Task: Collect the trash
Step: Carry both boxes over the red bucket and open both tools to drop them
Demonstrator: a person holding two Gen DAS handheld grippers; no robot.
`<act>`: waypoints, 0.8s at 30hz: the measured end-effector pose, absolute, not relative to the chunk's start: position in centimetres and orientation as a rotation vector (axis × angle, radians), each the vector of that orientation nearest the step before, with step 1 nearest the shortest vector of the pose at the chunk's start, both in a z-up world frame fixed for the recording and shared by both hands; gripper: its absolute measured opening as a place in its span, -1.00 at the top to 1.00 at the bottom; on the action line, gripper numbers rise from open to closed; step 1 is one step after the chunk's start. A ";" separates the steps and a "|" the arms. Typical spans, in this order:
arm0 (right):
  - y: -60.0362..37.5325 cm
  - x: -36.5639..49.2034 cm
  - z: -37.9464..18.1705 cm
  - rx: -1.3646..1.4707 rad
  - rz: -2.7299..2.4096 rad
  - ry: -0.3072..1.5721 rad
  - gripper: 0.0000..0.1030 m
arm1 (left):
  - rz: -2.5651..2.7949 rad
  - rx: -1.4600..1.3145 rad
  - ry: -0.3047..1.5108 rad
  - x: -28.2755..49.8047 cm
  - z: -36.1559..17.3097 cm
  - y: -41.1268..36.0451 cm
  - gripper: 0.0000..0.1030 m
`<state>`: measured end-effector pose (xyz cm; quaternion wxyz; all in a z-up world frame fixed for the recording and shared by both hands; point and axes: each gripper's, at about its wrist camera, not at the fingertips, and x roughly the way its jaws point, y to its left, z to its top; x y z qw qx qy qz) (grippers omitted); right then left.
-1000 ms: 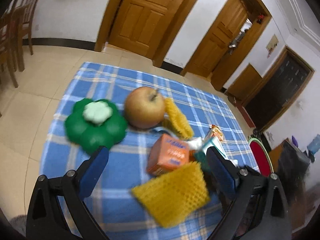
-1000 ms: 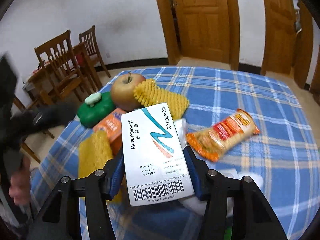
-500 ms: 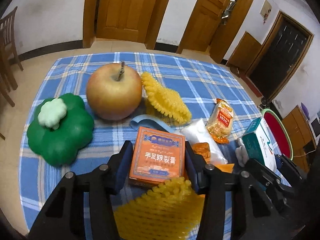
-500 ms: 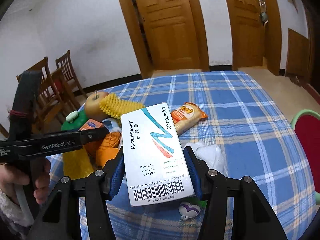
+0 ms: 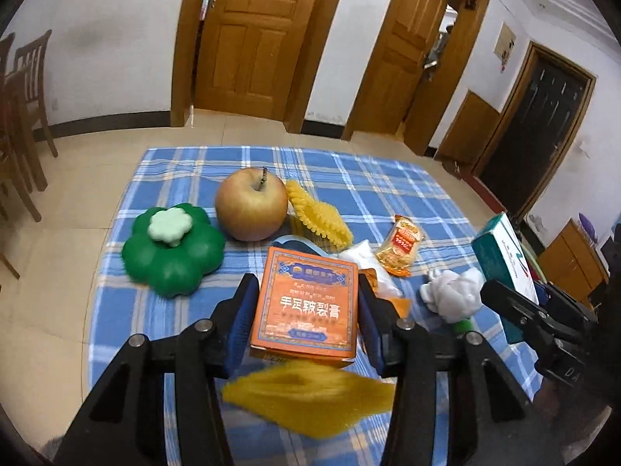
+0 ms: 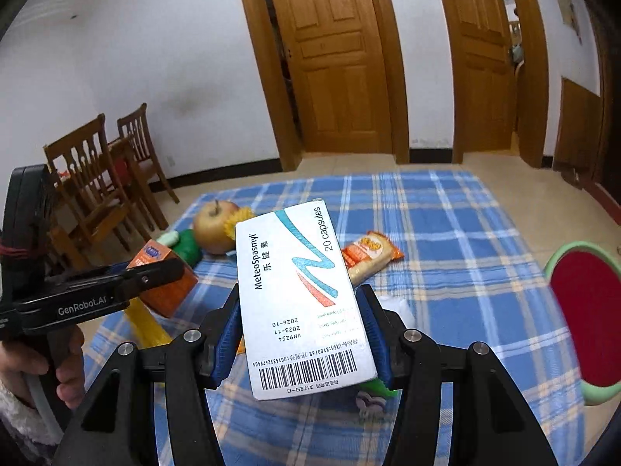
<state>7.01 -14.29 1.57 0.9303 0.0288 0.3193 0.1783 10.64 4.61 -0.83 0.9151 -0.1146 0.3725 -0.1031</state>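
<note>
Left gripper (image 5: 306,310) clamps the orange box (image 5: 306,299), right gripper (image 6: 300,334) the white box (image 6: 299,295); the yellow foam net (image 5: 310,400) at six o'clock could snag.

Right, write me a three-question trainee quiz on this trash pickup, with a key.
1. True or false: the left gripper is shut on the orange box.
2. What does the right gripper hold? A) snack packet B) white capsule box C) apple
3. Fill in: beside the apple, on its left in the left wrist view, sits a green ____-shaped toy.

Key: 1 true, pads press both its sides. 2 B, the white capsule box; the snack packet lies on the blue checked cloth. 3 pumpkin.
</note>
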 end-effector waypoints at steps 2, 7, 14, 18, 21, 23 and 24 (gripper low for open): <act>-14.2 5.9 2.2 0.051 0.367 0.644 -0.12 | -0.213 -0.254 0.754 9.6 -0.6 4.9 0.04; -13.9 3.6 2.6 0.036 0.379 0.626 -0.12 | -0.219 -0.275 0.742 7.7 -0.3 4.7 0.04; -14.3 1.8 2.5 0.019 0.375 0.623 -0.12 | -0.291 -0.249 0.741 6.4 0.0 2.1 0.04; -15.5 1.1 2.7 0.016 0.345 0.610 -0.12 | -0.345 -0.244 0.745 6.8 0.3 -0.1 0.04; -17.4 0.6 2.8 0.017 0.296 0.600 -0.12 | -0.390 -0.218 0.752 7.3 0.2 -2.6 0.04; -19.2 0.2 3.0 0.027 0.256 0.595 -0.12 | -0.430 -0.207 0.763 7.7 0.1 -4.6 0.04; -20.0 -0.1 3.1 0.031 0.240 0.594 -0.12 | -0.451 -0.205 0.767 7.9 0.0 -5.5 0.04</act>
